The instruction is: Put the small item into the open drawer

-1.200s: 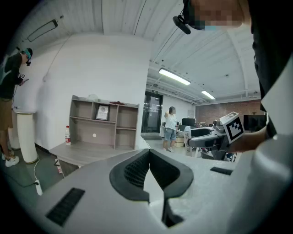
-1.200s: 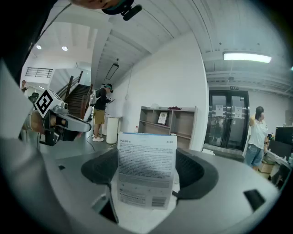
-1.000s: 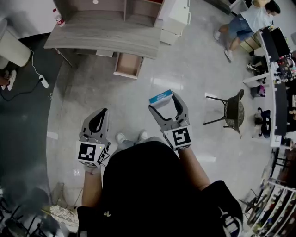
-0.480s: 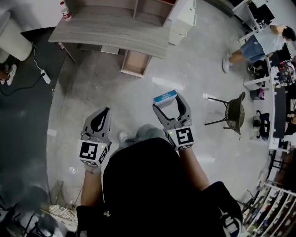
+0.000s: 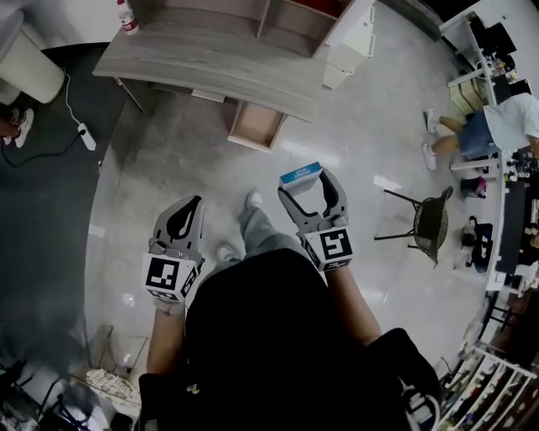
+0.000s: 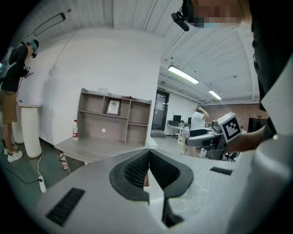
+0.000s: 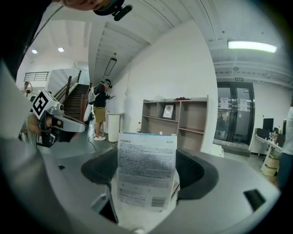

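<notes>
My right gripper (image 5: 304,183) is shut on a small white box with a blue top (image 5: 301,174), held upright above the floor; its printed face (image 7: 146,169) fills the middle of the right gripper view. My left gripper (image 5: 188,204) is shut with nothing between its jaws, which meet in the left gripper view (image 6: 148,172). The open drawer (image 5: 256,126) hangs out under the grey wooden desk (image 5: 194,63), well ahead of both grippers. The desk with its shelf unit (image 6: 114,121) stands far off in the left gripper view.
A white drawer cabinet (image 5: 352,38) stands right of the desk. A black chair (image 5: 425,219) is on the right. A white bin (image 5: 25,71) and a power strip with cable (image 5: 82,133) lie at left. A person (image 5: 497,126) walks at the far right. A bottle (image 5: 127,17) stands on the desk.
The desk and drawer have shifted right and slightly nearer in the head view as I walk; one foot has stepped forward. Both grippers keep their hold and pose. The person at right has walked on.
</notes>
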Tool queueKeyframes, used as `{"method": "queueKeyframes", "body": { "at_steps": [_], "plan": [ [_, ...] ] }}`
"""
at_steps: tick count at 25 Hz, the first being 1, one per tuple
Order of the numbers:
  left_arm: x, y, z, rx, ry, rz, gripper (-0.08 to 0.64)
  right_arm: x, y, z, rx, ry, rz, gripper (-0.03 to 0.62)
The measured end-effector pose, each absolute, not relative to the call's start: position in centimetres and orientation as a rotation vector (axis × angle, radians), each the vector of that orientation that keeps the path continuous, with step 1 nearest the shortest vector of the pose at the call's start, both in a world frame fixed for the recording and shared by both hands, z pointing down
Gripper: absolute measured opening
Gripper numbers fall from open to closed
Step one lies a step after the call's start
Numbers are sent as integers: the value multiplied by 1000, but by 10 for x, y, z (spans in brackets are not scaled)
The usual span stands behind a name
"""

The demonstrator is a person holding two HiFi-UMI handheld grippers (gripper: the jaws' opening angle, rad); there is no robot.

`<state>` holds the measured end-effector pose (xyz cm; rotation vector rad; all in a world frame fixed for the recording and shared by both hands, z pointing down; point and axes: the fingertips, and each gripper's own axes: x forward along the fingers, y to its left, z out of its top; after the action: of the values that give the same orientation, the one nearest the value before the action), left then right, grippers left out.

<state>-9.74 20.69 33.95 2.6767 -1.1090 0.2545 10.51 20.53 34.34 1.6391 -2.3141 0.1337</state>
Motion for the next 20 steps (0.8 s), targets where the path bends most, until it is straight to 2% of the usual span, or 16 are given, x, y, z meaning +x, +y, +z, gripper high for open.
{"method": "queueKeyframes", "body": {
  "at_steps": [11,20],
  "plan": [
    [-41,111,336,2636,-1185,295,3,151,96,358,1514,-2381,168,407],
    [-12,75,343,2557,-1277,349,3,172,44,389,1392,-2433,241,407]
  ]
}}
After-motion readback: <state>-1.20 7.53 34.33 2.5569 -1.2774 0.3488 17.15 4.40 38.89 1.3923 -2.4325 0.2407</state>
